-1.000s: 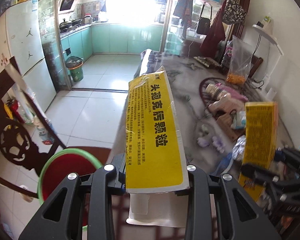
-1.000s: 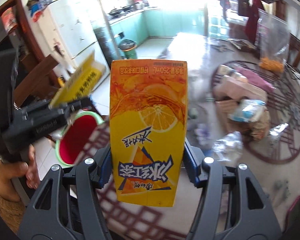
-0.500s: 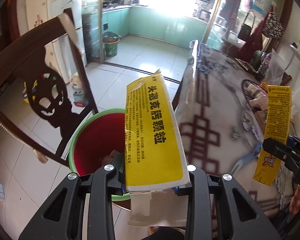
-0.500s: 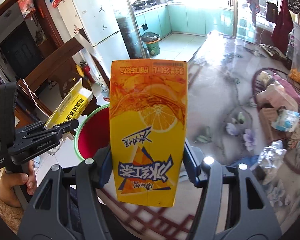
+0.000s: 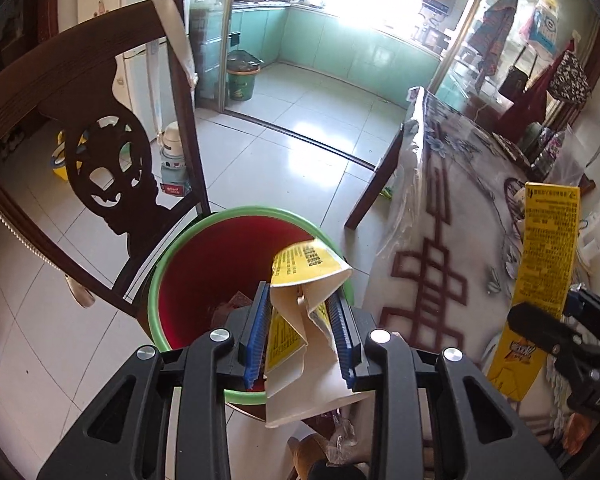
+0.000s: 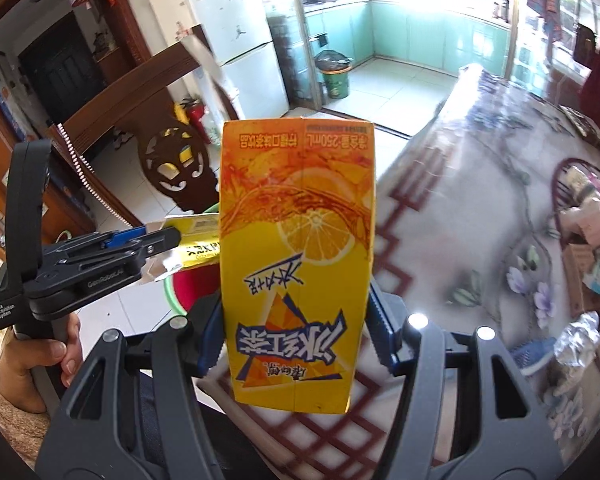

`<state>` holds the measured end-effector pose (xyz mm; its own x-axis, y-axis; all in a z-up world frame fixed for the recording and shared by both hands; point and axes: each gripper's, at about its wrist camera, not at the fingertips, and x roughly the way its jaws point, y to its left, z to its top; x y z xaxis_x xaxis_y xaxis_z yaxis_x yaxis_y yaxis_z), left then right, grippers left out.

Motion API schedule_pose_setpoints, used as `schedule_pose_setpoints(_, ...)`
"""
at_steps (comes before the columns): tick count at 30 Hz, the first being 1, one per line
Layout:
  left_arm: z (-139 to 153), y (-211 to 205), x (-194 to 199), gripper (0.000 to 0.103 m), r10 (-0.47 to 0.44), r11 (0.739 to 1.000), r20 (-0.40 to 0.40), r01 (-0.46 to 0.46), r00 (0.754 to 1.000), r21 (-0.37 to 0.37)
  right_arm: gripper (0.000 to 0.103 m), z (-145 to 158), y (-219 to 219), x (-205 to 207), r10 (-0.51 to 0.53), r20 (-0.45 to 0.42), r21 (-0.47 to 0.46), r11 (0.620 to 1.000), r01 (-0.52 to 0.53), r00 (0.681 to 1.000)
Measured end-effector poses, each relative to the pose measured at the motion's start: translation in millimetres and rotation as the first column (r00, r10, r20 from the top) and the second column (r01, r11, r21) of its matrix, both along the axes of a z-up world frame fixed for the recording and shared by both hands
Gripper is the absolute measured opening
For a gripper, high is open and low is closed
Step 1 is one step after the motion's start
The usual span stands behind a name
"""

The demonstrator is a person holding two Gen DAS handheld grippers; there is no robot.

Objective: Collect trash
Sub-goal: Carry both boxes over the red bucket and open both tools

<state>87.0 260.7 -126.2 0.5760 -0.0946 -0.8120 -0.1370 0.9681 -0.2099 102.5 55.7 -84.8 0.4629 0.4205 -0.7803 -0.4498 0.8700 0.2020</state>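
My left gripper (image 5: 302,332) hangs over a red bin with a green rim (image 5: 188,248). A yellow medicine box (image 5: 306,264) tips forward between its blue pads, which stand apart and look loose on it. My right gripper (image 6: 296,332) is shut on an orange iced-tea carton (image 6: 296,264), held upright over the table edge. The carton also shows in the left wrist view (image 5: 540,256), and the left gripper with the yellow box shows in the right wrist view (image 6: 140,244).
A dark carved wooden chair (image 5: 100,152) stands left of the bin. The patterned table (image 5: 444,240) lies to the right, with more wrappers and packets (image 6: 588,240) on its far side. A green kitchen bin (image 5: 242,80) stands by the kitchen door.
The left gripper's jaws have opened and the yellow box has tipped down toward the red bin. Both grippers have moved left, nearer the bin.
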Motion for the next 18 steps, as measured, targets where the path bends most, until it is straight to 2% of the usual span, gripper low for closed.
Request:
schedule_pose_setpoints(5, -5.7, 10.0, 1.4, 0.028, 0.054, 0.998, -0.018, -0.055, 0.998, -0.032, 0.058, -13.3, 32.7, 16.9, 0.072, -0.044, -0.013, 0.997, -0.072, 0.996)
schedule_pose_setpoints(6, -5.7, 11.3, 0.7, 0.041, 0.07, 0.997, -0.02, -0.071, 0.997, -0.026, 0.058, -14.9, 39.2, 18.2, 0.089, -0.047, -0.019, 0.996, -0.09, 0.995)
schedule_pose_setpoints(7, -5.2, 12.7, -0.4, 0.065, 0.085, 0.996, -0.017, -0.085, 0.996, -0.02, 0.058, -15.6, 45.4, 18.8, 0.1, -0.04, -0.026, 0.994, -0.101, 0.994)
schedule_pose_setpoints(8, -3.8, 13.4, -2.5, 0.072, 0.094, 0.995, -0.005, -0.094, 0.996, -0.019, 0.058, -15.8, 49.3, 18.9, 0.107, -0.032, -0.032, 0.994, -0.108, 0.994)
schedule_pose_setpoints(10, -1.1, 13.4, -4.9, 0.073, 0.1, 0.995, 0.012, -0.1, 0.995, -0.006, 0.061, -15.3, 56.0, 19.8, 0.118, -0.026, -0.035, 0.992, -0.119, 0.993)
schedule_pose_setpoints(13, -0.5, 8.9, -4.5, 0.073, 0.098, 0.995, 0.013, -0.098, 0.995, 0.032, 0.076, -13.2, 55.0, 18.6, 0.108, -0.013, -0.021, 0.994, -0.108, 0.994)
schedule_pose_setpoints(18, 2.6, 4.9, -6.5, 0.073, 0.098, 0.992, 0.028, -0.1, 0.995, 0.073, 0.076, -9.7, 34.9, 11.9, 0.057, -0.015, -0.011, 0.998, -0.057, 0.998)
